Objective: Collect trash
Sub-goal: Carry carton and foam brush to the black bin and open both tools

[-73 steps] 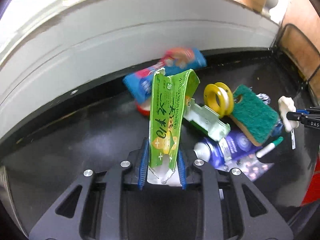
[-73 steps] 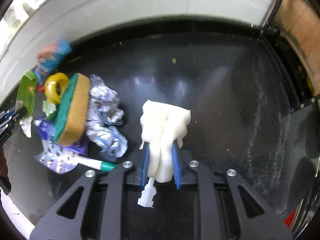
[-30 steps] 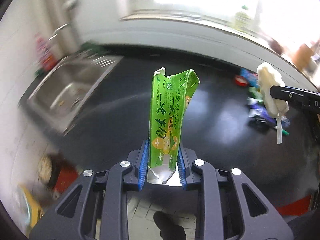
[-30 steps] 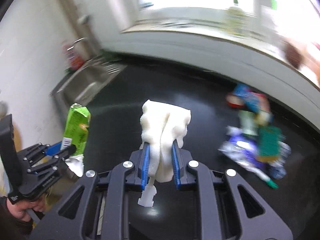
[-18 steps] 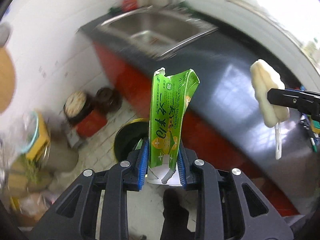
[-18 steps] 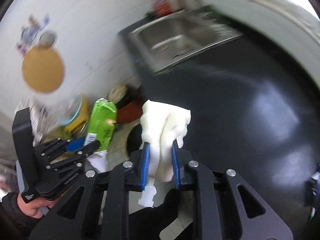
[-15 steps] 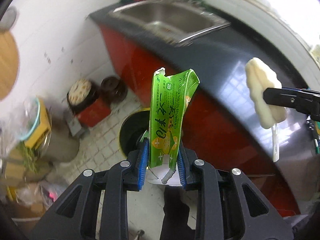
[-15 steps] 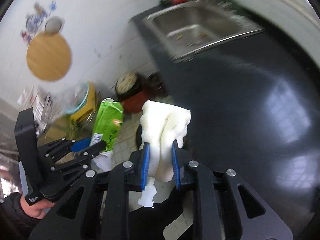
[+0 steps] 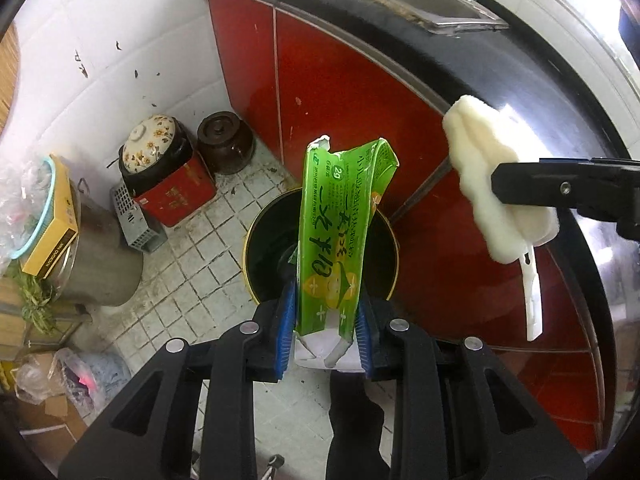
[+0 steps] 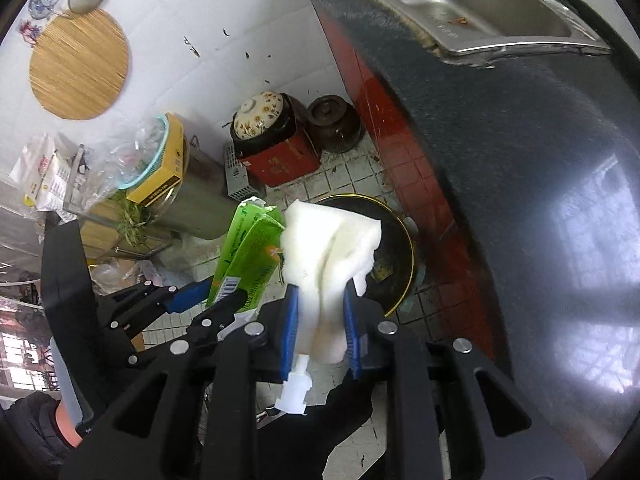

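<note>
Left gripper (image 9: 325, 330) clamped on 1 green carton (image 9: 340, 236), blue pads pressing both sides of its lower end; torn top end up, slightly tilted. Carton hangs over the trash bin (image 9: 256, 240), a round black pail with a yellow rim standing on the tiled floor (image 9: 192, 264).

Right gripper (image 10: 319, 330) clamped on 1 white sponge (image 10: 330, 248), its white plastic handle (image 10: 294, 390) sticking out back between the fingers. Sponge also over the bin mouth (image 10: 400, 248); in the right wrist view it appears to touch the carton's edge (image 10: 248, 256), true contact unclear.

Edges: bin sits just beside the red cabinet front (image 9: 328, 80), under the black countertop edge (image 9: 480, 76). Steel sink (image 10: 460, 12) set in the counter, well apart from the bin.

Floor clutter on the far side of the bin: 2 lidded pots, 1 floral (image 9: 150, 144) on a red tin (image 9: 176, 192), 1 brown (image 9: 222, 140); 1 steel pot (image 9: 100, 256) with a yellow box (image 9: 52, 224) on top. Open tile between these and the bin.
</note>
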`<state>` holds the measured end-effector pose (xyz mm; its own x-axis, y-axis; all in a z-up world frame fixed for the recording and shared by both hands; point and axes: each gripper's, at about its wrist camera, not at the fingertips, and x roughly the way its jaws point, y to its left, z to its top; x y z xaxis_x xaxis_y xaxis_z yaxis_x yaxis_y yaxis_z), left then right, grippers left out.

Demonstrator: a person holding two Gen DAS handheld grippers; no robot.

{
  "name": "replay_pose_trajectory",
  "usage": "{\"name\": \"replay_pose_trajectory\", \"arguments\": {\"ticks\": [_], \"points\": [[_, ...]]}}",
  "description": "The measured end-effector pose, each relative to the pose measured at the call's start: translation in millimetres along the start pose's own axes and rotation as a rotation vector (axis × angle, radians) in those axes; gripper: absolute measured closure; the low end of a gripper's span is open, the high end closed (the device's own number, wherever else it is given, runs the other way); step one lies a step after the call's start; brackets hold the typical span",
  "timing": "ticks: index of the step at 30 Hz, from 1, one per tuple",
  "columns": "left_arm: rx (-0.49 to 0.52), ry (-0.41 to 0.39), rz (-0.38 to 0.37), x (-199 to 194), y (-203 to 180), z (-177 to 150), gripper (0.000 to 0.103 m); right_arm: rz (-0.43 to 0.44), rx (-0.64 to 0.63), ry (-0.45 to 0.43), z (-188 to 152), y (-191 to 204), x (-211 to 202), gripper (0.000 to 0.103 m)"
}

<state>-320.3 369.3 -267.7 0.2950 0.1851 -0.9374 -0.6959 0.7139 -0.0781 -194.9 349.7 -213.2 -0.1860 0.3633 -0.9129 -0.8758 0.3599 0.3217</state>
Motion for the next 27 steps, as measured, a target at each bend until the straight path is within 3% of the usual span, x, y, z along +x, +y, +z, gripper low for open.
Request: {"name": "replay_pose_trajectory", "arguments": {"ticks": [6,7,8,10,11,15,21,27], "points": [[0.006,0.004,-0.018,15,8,8,0.076,-0.032,-0.015,0.004,12,-1,10,0.080],[0.012,0.002,-0.027,17,9,10,0.074,-0.033,-0.015,0.007,15,-1,14,0.075],[0.025,-0.005,-0.026,18,9,10,0.065,-0.036,-0.013,0.011,17,-2,16,0.060],[0.036,-0.015,-0.010,21,9,10,0.052,-0.046,-0.009,0.007,21,-3,20,0.041],[0.032,-0.013,0.000,24,10,10,0.045,-0.039,-0.006,0.016,23,-4,23,0.039],[0.011,-0.005,-0.003,27,17,12,0.042,-0.027,-0.001,0.023,25,-4,25,0.039],[0.030,-0.028,0.006,13,12,9,0.028,-0.029,0.007,0.003,18,-10,9,0.035],[0.104,-0.088,0.030,-29,-20,16,0.010,-0.053,0.062,-0.106,-8,-37,-61,0.022]]}}
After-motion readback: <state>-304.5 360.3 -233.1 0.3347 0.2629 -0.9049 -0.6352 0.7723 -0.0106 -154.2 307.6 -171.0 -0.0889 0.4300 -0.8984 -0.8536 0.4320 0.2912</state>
